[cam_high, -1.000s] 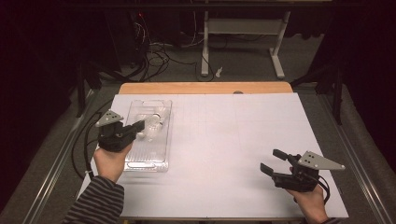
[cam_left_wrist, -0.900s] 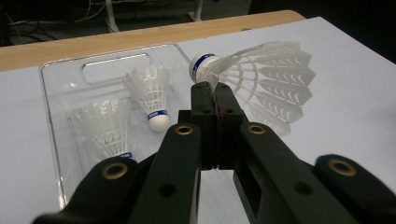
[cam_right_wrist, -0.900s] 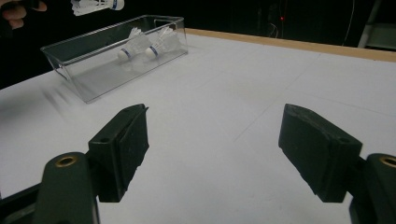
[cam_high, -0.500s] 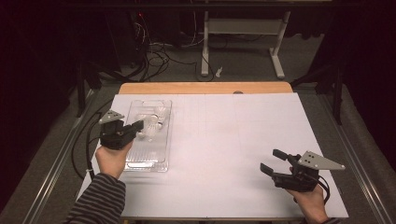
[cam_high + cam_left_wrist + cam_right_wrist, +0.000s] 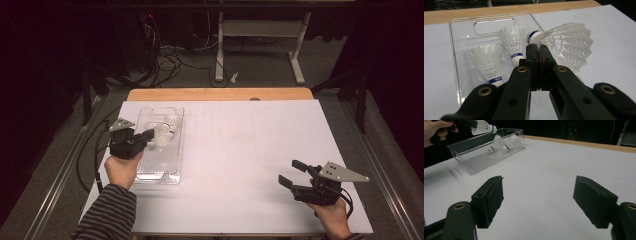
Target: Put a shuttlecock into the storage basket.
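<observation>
Shuttlecock feathers sit pinched between the left gripper's closed jaws, near the blue-banded cork, held above the clear tray where two more shuttlecocks lie. It looks very light and fragile; the skirt would likely crush, so the stiffer quills by the cork seem the safer hold. Well apart, the right gripper hovers over the white table, jaws wide apart, empty.

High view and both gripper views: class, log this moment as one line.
left gripper: shut on shuttlecock above clear tray | tray: two shuttlecocks | right gripper: open, idle
</observation>
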`<move>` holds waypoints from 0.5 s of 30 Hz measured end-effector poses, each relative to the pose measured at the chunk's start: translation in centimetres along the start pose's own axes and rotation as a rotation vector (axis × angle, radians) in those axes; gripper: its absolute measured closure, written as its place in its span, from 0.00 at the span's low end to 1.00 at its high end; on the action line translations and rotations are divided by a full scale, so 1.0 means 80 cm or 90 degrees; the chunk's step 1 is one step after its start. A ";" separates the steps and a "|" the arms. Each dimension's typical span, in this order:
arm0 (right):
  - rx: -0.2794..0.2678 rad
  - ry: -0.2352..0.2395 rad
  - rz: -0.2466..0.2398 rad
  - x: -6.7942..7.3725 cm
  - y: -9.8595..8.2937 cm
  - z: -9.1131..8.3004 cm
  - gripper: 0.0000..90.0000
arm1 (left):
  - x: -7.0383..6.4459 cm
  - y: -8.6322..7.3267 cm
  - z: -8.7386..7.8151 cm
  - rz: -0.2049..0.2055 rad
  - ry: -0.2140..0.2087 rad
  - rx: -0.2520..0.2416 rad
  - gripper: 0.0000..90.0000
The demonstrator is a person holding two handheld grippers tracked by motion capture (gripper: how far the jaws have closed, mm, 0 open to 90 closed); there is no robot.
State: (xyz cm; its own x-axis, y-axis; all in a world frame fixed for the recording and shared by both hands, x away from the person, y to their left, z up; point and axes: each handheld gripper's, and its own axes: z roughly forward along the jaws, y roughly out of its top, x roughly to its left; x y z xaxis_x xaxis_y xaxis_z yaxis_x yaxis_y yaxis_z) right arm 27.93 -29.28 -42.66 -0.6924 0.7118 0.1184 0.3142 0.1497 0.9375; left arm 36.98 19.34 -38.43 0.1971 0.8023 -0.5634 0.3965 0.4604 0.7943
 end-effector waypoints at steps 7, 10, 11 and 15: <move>0.000 0.001 0.000 0.000 0.000 0.000 0.28 | 0.002 -0.004 0.001 -0.003 -0.001 -0.001 0.70; 0.000 0.001 0.000 0.000 0.000 0.000 0.28 | 0.002 -0.004 -0.003 -0.004 -0.006 -0.007 0.64; 0.000 0.001 -0.001 0.000 0.000 0.000 0.28 | 0.002 -0.004 -0.003 -0.008 -0.008 -0.009 0.63; 0.000 0.001 -0.001 0.000 0.000 0.000 0.28 | 0.000 -0.006 -0.007 -0.009 -0.014 -0.010 0.59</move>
State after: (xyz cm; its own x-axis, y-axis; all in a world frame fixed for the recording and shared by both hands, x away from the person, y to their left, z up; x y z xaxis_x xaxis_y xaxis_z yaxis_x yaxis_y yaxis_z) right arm 27.92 -29.24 -42.64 -0.6938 0.7106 0.1172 0.3126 0.1505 0.9379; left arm 36.28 19.36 -38.66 0.2119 0.7874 -0.5788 0.3851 0.4771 0.7900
